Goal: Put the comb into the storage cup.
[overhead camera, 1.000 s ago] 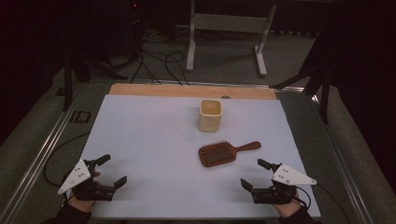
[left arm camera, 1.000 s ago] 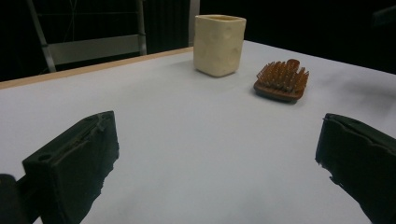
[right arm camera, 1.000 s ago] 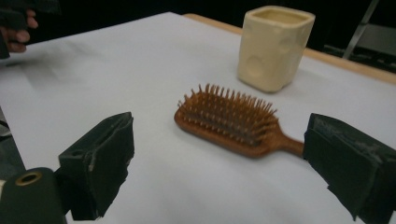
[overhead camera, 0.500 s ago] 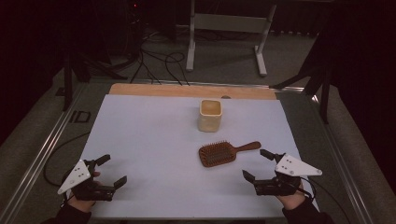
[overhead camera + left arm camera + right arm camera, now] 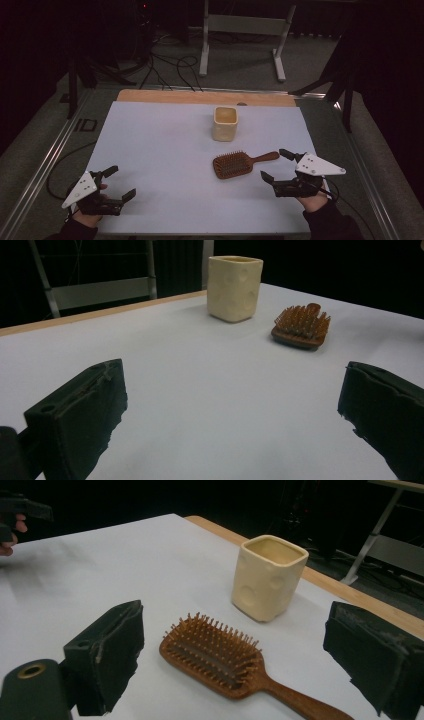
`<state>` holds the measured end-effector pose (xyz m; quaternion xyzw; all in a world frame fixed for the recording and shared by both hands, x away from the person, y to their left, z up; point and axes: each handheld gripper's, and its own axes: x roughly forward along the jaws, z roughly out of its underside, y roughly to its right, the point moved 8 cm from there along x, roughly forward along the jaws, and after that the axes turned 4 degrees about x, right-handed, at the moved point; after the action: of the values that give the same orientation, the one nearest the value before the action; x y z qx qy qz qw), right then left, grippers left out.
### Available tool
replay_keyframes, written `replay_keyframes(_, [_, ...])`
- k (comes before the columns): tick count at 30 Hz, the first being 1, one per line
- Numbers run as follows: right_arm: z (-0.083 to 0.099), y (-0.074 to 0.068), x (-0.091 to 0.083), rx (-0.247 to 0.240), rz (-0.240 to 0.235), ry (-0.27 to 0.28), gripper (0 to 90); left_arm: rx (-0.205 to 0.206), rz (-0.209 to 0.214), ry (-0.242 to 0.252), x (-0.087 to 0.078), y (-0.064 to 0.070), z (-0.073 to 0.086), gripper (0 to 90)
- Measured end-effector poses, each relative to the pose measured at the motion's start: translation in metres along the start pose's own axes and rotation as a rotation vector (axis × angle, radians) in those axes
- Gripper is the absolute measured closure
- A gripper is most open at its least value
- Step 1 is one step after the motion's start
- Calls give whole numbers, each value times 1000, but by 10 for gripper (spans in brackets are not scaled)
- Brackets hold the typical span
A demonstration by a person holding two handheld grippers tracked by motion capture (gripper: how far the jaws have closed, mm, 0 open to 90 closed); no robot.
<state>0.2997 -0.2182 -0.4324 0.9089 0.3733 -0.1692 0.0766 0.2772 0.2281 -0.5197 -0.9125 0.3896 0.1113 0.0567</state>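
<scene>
Lower right of the bench [image 5: 150,150]: right gripper [image 5: 276,165] fingers spread, squared to the wooden paddle hairbrush [image 5: 240,163] handle for pickup; left gripper [image 5: 120,182] open, idle.

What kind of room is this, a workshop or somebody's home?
Probably a lab or recording room, not a home: a white-covered table in a dark space, loose cables on the floor, and a handheld tool near a hairbrush.
</scene>
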Motion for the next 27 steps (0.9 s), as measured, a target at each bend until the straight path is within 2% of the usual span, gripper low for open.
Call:
replay_keyframes(14, [-7, 16, 16, 2, 3, -10, 96, 1, 3, -3, 0, 0, 0, 1])
replay_keyframes(27, [2, 33, 42, 22, -1, -55, 114, 1, 6, -2, 0, 0, 0, 1])
